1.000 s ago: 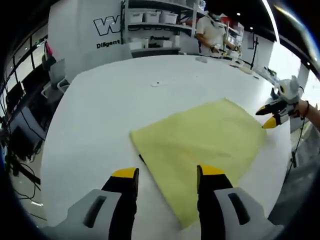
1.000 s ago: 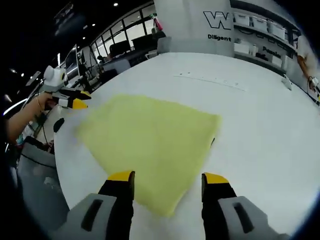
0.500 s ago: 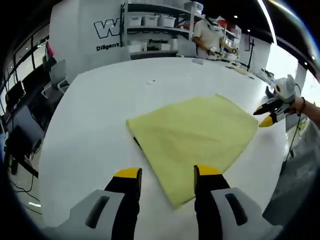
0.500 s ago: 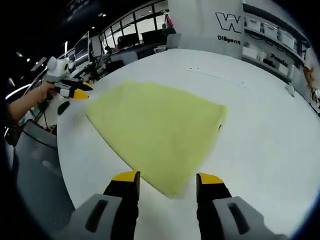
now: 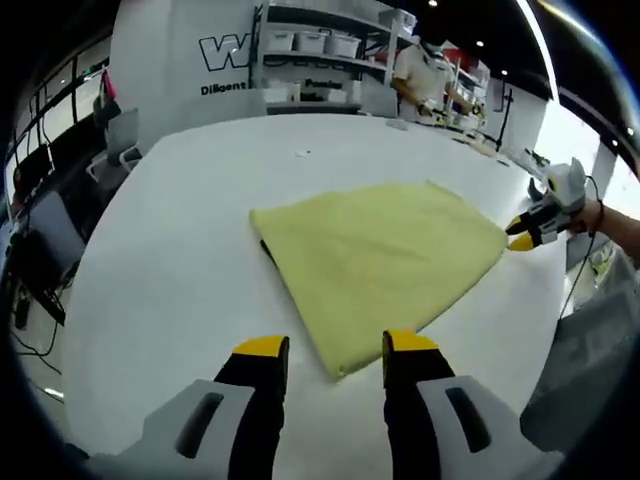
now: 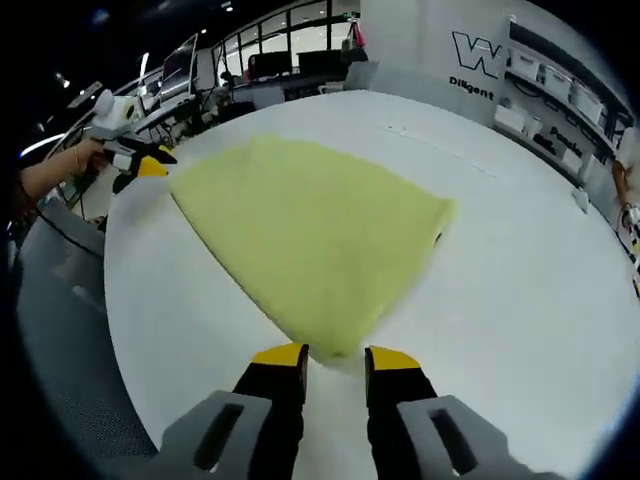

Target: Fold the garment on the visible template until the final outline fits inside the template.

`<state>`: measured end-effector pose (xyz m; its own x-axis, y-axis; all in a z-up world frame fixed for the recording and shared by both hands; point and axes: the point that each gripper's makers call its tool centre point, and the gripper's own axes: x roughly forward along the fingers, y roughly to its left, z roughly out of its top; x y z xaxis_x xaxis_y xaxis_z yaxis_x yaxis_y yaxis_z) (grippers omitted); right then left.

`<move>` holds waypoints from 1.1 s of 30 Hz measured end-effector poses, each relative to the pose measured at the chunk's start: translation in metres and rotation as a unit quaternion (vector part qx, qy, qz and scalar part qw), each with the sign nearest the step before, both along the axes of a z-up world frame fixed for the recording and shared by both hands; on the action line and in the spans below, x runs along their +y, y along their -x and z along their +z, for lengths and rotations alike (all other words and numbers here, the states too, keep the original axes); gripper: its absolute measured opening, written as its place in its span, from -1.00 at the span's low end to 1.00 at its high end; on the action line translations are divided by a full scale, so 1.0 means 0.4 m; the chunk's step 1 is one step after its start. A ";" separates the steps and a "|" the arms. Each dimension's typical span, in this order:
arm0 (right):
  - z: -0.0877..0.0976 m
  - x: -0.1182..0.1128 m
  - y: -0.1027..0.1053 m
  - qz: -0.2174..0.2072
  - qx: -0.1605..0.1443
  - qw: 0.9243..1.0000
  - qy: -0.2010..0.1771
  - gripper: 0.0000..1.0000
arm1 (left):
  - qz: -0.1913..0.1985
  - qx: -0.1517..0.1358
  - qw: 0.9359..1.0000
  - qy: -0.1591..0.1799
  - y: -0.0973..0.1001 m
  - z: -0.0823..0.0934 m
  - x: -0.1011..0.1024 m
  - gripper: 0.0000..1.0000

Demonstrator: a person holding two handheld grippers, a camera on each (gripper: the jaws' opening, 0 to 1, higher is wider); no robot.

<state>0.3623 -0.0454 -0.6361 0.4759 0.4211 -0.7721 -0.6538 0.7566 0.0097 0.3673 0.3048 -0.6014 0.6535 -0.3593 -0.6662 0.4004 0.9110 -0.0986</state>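
A pale yellow garment (image 5: 385, 255) lies flat and folded on the round white table (image 5: 170, 250). A small dark bit (image 5: 265, 250) peeks out from under one edge. My left gripper (image 5: 335, 346) is open, its yellow tips just short of the nearest cloth corner. In the right gripper view the same garment (image 6: 310, 215) points a corner at my right gripper (image 6: 336, 357), whose jaws stand a narrow gap apart at that corner. The right gripper (image 5: 515, 238) sits at the cloth's right corner in the left gripper view. The left gripper (image 6: 150, 160) hovers by the far-left corner.
Shelves with white bins (image 5: 310, 45) and a standing person (image 5: 420, 75) are beyond the table's far side. A hand (image 5: 600, 215) holds the right gripper past the table edge. Desks and monitors (image 6: 250, 70) line the background. Bare table (image 6: 500, 280) surrounds the cloth.
The right gripper's jaws have narrowed markedly. Both grippers have drawn back, so that the cloth's near corners now lie at their tips. The garment itself lies the same.
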 end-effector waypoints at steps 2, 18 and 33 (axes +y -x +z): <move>-0.004 -0.005 0.004 0.003 0.001 1.000 0.008 -0.66 | 0.002 0.003 1.000 -0.002 0.006 -0.005 0.004 -0.22; -0.008 -0.007 0.007 0.007 -0.008 1.000 0.003 -0.99 | 0.001 0.004 1.000 0.003 0.019 -0.011 0.001 -0.31; 0.001 -0.010 0.019 -0.003 -0.001 1.000 -0.009 -1.00 | -0.008 0.021 1.000 -0.006 0.041 -0.035 0.008 -0.30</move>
